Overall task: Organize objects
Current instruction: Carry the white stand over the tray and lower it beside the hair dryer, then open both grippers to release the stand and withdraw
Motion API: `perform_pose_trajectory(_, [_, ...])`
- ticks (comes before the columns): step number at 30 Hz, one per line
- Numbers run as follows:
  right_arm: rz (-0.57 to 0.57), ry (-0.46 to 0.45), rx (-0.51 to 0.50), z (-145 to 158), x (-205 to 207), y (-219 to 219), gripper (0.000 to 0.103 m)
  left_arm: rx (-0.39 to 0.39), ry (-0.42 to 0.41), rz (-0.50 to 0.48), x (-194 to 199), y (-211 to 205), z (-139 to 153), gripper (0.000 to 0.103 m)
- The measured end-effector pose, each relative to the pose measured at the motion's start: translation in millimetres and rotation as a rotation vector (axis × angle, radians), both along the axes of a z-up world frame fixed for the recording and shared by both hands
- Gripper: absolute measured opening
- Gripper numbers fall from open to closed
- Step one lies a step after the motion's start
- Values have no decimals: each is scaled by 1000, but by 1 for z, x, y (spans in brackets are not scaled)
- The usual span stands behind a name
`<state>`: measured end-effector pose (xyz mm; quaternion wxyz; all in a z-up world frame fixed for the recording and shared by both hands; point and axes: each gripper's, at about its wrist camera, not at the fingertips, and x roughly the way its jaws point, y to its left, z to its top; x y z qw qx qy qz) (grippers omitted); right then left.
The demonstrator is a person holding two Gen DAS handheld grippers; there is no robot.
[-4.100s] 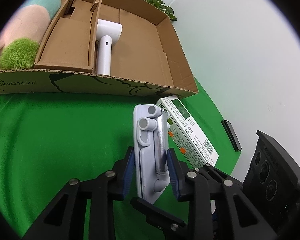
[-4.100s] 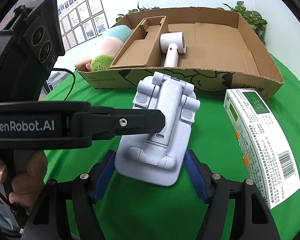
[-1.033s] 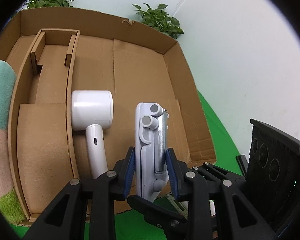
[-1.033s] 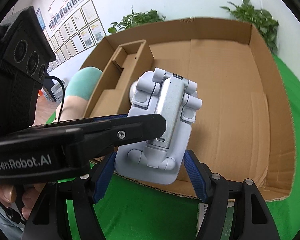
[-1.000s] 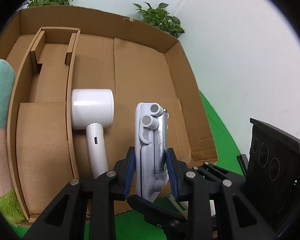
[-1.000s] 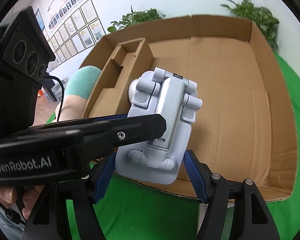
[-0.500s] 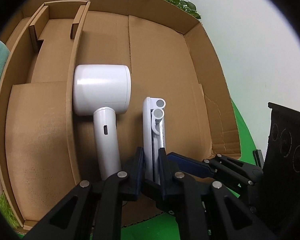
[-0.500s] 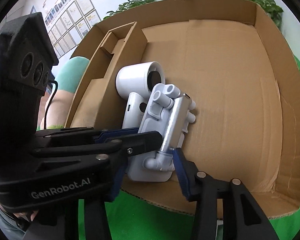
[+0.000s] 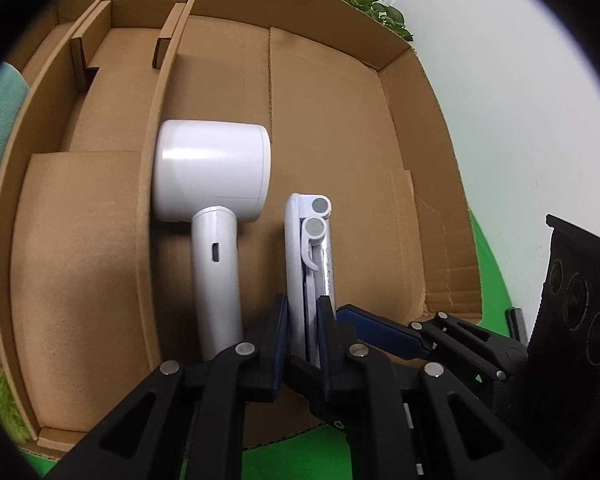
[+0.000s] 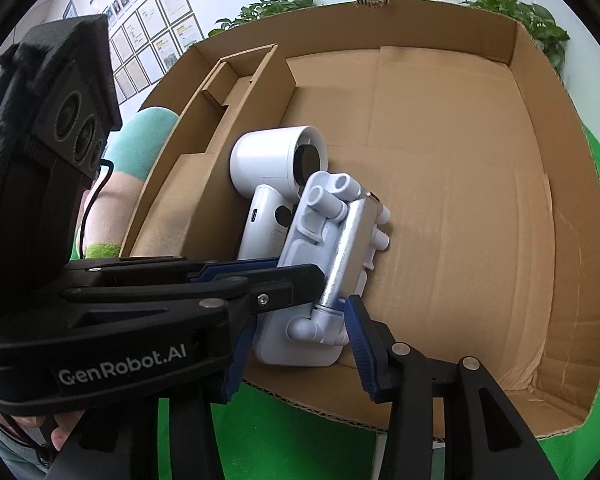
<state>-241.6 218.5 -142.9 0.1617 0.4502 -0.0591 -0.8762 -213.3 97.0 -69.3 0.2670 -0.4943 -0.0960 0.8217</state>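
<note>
My left gripper (image 9: 302, 338) is shut on a folded grey-white phone stand (image 9: 309, 256), held edge-up low inside the cardboard box (image 9: 384, 168), right beside a white hair dryer (image 9: 212, 200) lying on the box floor. In the right wrist view the stand (image 10: 324, 264) leans against the dryer (image 10: 274, 160). My right gripper (image 10: 296, 340) has its blue pads on both sides of the stand's base, close to it; contact is unclear. The left gripper's body (image 10: 152, 280) crosses that view.
The box has a cardboard insert (image 9: 76, 184) along its left side and bare floor (image 10: 460, 184) to the right. A plush toy (image 10: 140, 148) lies outside the box's left wall. Green cloth (image 10: 284, 436) covers the table. Plants (image 10: 512, 8) stand behind the box.
Both grippers have carried the stand from the green table into the box. It has turned on edge and come down beside the hair dryer.
</note>
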Motion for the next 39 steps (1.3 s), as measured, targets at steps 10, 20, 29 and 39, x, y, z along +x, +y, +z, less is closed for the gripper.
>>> perform_pose_trajectory(10, [-37,18,-76,6,-1,15,66,-37,88,26,13,-26,24,18])
perform_pose_trajectory(20, [-100,-11,-23,-5,-24,8,64,-48,111,47,23,-49,27,18])
perform_pose_trajectory(29, [-110,30,128,-10,-23,3,41,-45,139,34,31,-53,28,18])
perform_pose_trajectory(39, [-57,57,206,-9,-18,-11,24,-48,144,52,27,-57,28,18])
